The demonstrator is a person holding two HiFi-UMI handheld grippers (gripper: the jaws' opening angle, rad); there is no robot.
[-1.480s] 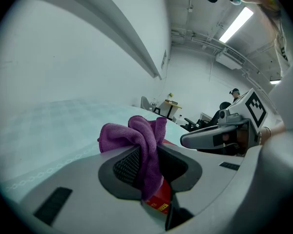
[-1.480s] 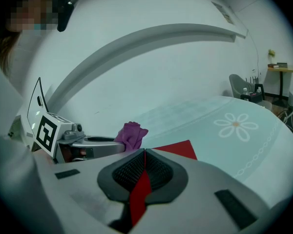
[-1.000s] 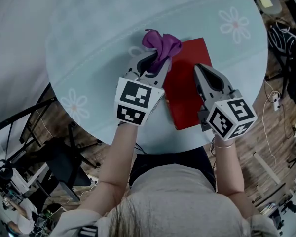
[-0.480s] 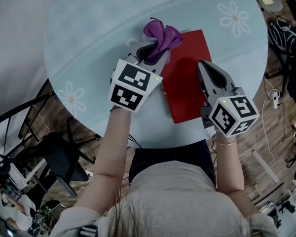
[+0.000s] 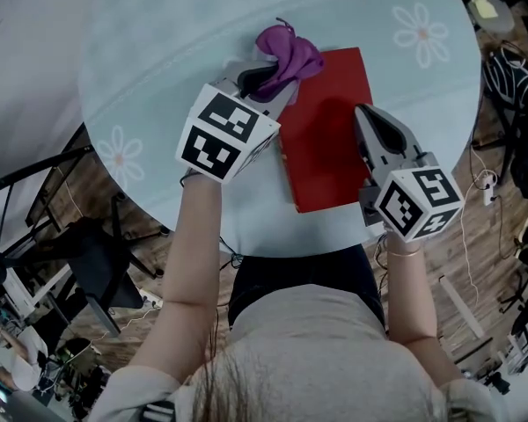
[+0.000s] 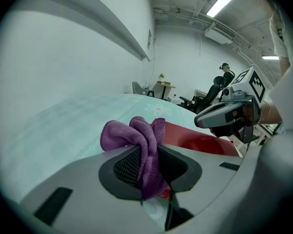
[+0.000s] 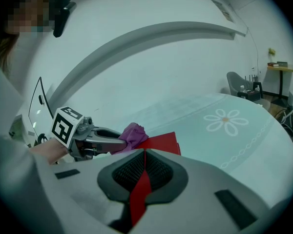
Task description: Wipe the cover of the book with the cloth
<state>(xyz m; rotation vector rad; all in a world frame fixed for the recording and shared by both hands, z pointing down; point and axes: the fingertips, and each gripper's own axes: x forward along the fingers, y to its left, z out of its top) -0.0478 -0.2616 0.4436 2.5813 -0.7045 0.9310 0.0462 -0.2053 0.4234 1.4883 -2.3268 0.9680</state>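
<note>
Left gripper (image 6: 149,155) clamps cloth (image 6: 123,135); right gripper (image 7: 145,152) closed.

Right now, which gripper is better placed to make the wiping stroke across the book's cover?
Left. The left gripper is shut on the purple cloth, which sits at the far left corner of the red book. The right gripper holds no cloth; its jaws are together above the cover.

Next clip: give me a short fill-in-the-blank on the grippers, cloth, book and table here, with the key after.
1. The cloth is clamped in the jaws of the ___ gripper.
2. The cloth's colour is ___.
3. The right gripper, jaws together, is above a book whose cover is ___.
4. The table is printed with ___.
Missing words: left; purple; red; flowers.
</note>
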